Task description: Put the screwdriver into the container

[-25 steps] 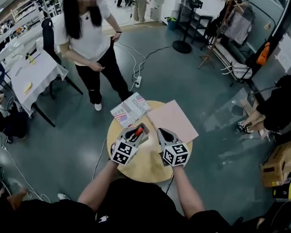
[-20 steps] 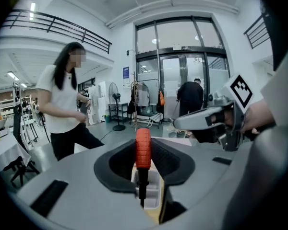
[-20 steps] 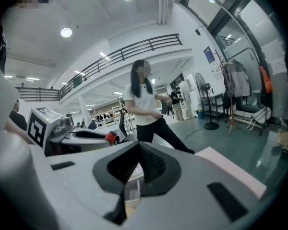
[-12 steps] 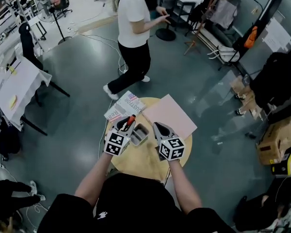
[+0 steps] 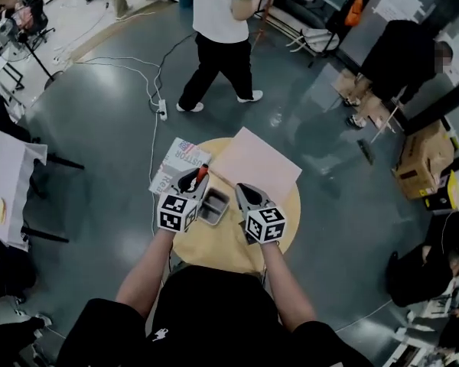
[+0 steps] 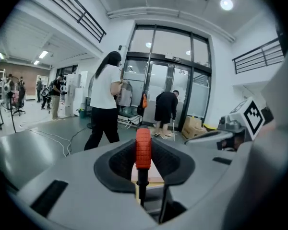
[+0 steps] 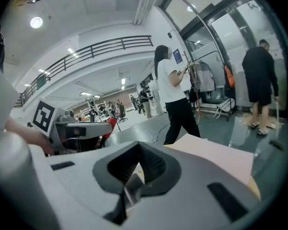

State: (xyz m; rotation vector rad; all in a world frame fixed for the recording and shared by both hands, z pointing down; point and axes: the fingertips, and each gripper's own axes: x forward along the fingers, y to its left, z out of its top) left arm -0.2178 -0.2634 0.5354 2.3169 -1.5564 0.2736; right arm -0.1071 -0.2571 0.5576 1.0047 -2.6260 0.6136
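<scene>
So the left claw (image 5: pixel 190 186) is clamped on the screwdriver (image 6: pixel 143 149), red handle poking out past its tips, dark shaft running back between the jaws. It's not in the container (image 5: pixel 213 206) yet. That little metal tray sits on the round table (image 5: pixel 214 247) just to that claw's right, between it and the right claw (image 5: pixel 242 195), which is pinched closed on nothing.

Glossy grey concrete floor (image 5: pixel 92 144) filled the head view, with a white power strip (image 5: pixel 162 115) at upper left and a brown cardboard box (image 5: pixel 421 159) at right. Tall dark-framed glass doors (image 6: pixel 168 90) stood centre in the left gripper view.
</scene>
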